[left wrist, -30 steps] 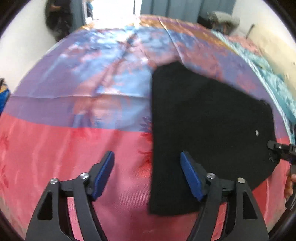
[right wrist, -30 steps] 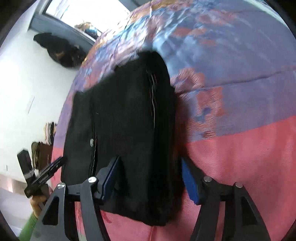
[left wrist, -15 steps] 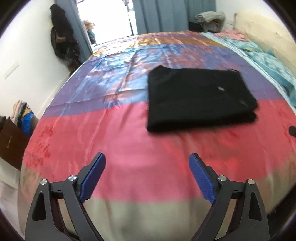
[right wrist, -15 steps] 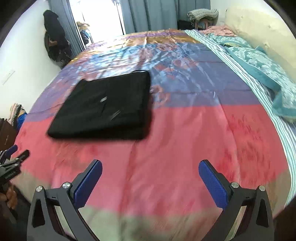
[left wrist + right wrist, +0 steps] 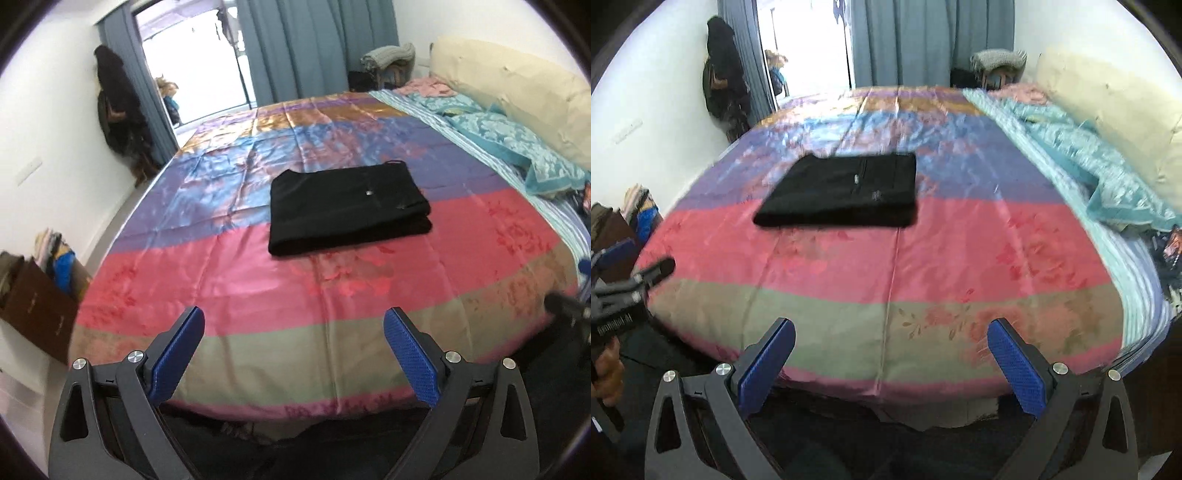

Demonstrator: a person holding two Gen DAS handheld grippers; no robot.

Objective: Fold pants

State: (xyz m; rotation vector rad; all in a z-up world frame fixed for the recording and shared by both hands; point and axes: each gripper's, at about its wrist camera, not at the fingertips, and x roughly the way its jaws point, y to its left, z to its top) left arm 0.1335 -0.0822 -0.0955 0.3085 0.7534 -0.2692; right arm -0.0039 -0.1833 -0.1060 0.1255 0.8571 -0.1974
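Observation:
The black pants [image 5: 347, 206] lie folded into a flat rectangle on the striped satin bedspread [image 5: 332, 291], in the middle of the bed. They also show in the right wrist view [image 5: 842, 192]. My left gripper [image 5: 293, 325] is open and empty, held back past the foot of the bed, well short of the pants. My right gripper [image 5: 892, 334] is open and empty too, also off the bed's near edge. The left gripper's tip [image 5: 657, 269] shows at the left of the right wrist view.
Teal bedding [image 5: 509, 140] and a cream headboard cushion [image 5: 517, 92] lie along the right side. A brown box with clothes [image 5: 37, 302] stands on the floor at the left. Curtains [image 5: 314, 48] and a bright doorway [image 5: 195, 62] are behind the bed.
Both grippers have pulled back from the pants to beyond the bed's near edge. The folded pants stay where they lay, now farther away in both views.

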